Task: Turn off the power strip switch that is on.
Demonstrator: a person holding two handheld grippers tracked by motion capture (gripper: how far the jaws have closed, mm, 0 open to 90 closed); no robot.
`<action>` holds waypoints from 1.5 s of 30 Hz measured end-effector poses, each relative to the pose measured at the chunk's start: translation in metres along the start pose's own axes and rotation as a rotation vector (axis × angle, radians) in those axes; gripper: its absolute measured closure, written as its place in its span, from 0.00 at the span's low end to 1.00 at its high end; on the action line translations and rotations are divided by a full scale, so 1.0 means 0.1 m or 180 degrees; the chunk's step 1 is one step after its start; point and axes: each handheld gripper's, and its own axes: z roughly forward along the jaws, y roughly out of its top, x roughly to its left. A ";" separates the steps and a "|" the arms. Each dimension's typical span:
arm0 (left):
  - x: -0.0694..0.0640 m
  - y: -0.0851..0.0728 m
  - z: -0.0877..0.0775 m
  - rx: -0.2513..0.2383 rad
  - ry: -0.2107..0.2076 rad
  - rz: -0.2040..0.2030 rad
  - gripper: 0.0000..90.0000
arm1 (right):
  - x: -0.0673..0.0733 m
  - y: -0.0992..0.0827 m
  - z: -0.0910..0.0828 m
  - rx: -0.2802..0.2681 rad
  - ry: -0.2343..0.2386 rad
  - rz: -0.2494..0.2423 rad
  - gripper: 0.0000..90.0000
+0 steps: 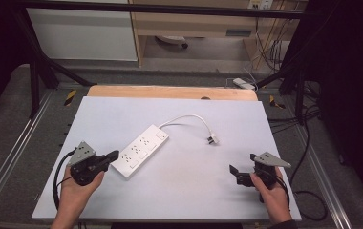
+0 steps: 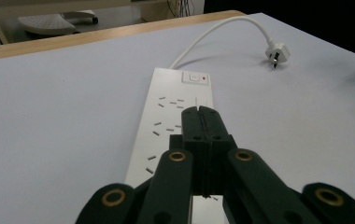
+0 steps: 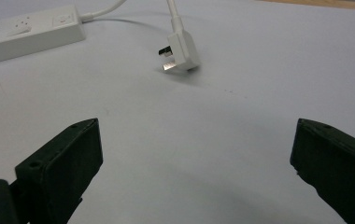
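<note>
The power strip (image 1: 140,150) is lying diagonally on the tabletop (image 1: 122,114), its plug (image 1: 212,140) loose nearby, nothing plugged in. The left hand-held gripper (image 1: 114,155) is hovering closed and empty over the strip's near end; the right hand-held gripper (image 1: 233,171) is waiting wide open, gripping nothing.

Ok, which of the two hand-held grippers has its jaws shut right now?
The left hand-held gripper, the one over the near end of the white power strip; its jaws are pressed together. The right hand-held gripper has its jaws spread wide apart.
</note>
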 end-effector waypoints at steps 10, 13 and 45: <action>-0.01 -0.02 0.08 0.0104 -0.0060 0.0036 1.00 | 0.00 0.00 0.00 -0.0001 0.0000 0.0004 0.03; -0.01 -0.04 0.11 0.0125 -0.0072 0.0015 1.00 | -0.01 0.00 0.00 0.0003 0.0000 0.0008 0.03; 0.00 -0.12 0.33 0.0466 -0.0225 0.0028 1.00 | 0.00 0.00 0.01 0.0030 0.0030 -0.0007 0.04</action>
